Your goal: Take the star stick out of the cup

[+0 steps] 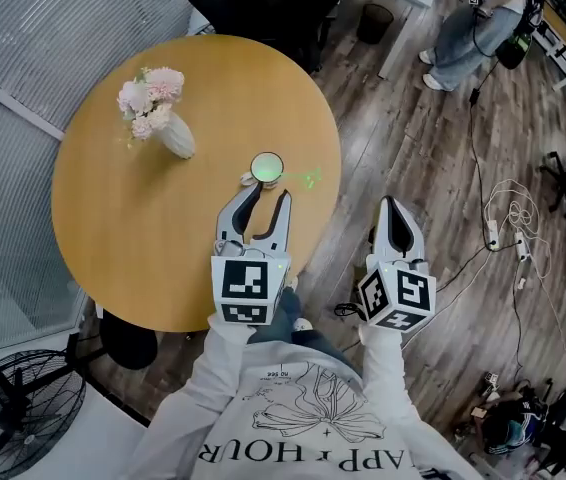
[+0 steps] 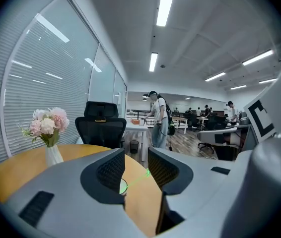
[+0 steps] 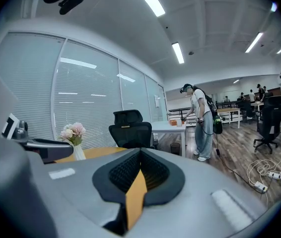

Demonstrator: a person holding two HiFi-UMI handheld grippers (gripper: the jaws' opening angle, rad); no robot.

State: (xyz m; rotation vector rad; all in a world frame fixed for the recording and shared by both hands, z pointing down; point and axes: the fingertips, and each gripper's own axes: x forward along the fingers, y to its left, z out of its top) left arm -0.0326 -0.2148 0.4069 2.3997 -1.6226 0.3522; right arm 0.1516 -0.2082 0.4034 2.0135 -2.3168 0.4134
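star stick (image 1: 303,179) in cup (image 1: 267,168) just ahead of the parted left tool (image 1: 269,194); right tool (image 1: 392,204) closed.

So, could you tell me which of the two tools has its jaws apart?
The left tool, facing the cup: its jaws stand apart, gripping nothing. The right tool has its jaws meeting at the tips.

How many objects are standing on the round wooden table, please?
2. A flower vase stands at the far left of the table; a cup holding the green star stick sits near its right edge. The left gripper hides a little tabletop.
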